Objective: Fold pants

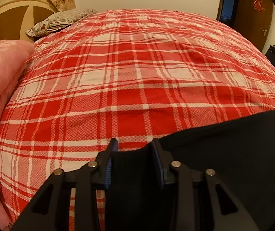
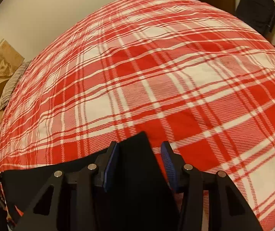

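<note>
Red-and-white plaid covers the bed from edge to edge, with one striped pillow up by the headboard and one pink quilt bunched along the left side. Over on the left wrist view, the left gripper has its fingers standing fairly wide, and the black pants fill the gap between them, the cloth running off to the right in one taut dark sheet above the bedspread; whether the pads truly pinch it I cannot tell. Switching to the right wrist view, the right gripper shows the same picture mirrored: a corner of the black pants juts up between its two fingers, leaning on the left pad with a clear gap to the right one, so that grip looks loose. One garment, two grippers, one at each end, and I'd say the spread hold is there to keep the fabric flat for laying down and folding. One dark bag sits off by the far wall.
</note>
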`<state>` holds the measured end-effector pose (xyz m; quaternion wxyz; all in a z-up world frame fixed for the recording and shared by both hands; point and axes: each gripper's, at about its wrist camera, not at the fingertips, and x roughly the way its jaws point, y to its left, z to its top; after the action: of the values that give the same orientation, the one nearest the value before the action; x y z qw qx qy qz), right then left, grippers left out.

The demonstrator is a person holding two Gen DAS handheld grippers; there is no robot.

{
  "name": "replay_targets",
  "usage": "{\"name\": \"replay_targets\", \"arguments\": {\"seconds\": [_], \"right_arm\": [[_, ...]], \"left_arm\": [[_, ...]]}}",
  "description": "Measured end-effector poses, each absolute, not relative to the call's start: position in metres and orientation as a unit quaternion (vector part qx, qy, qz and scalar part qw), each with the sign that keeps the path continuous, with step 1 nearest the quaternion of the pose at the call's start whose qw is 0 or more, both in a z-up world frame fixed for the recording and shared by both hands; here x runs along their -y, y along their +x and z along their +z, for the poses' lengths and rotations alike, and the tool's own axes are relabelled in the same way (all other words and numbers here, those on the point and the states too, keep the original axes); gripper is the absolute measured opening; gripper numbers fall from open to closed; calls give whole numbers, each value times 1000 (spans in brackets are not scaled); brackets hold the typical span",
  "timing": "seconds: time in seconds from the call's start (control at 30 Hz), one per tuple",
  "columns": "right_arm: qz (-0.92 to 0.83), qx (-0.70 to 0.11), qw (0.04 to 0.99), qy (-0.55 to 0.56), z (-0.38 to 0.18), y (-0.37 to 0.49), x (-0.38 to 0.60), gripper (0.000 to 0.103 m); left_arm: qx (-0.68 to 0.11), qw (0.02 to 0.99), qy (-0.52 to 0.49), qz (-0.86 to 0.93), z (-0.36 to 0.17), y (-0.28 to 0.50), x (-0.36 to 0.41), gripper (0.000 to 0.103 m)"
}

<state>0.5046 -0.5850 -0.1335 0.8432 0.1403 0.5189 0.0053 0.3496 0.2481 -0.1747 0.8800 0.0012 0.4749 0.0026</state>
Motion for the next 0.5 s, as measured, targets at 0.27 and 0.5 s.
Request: {"name": "replay_targets", "arguments": {"seconds": [0.27,0.5], "right_arm": [[-5,-500,857,123,-124,500,578,5],[40,-451,883,127,-87,456,567,5]], "left_arm": [[-459,888,12,-4,-171,347,-239,12],[-423,906,-1,-13,-150,329,-243,11]]}}
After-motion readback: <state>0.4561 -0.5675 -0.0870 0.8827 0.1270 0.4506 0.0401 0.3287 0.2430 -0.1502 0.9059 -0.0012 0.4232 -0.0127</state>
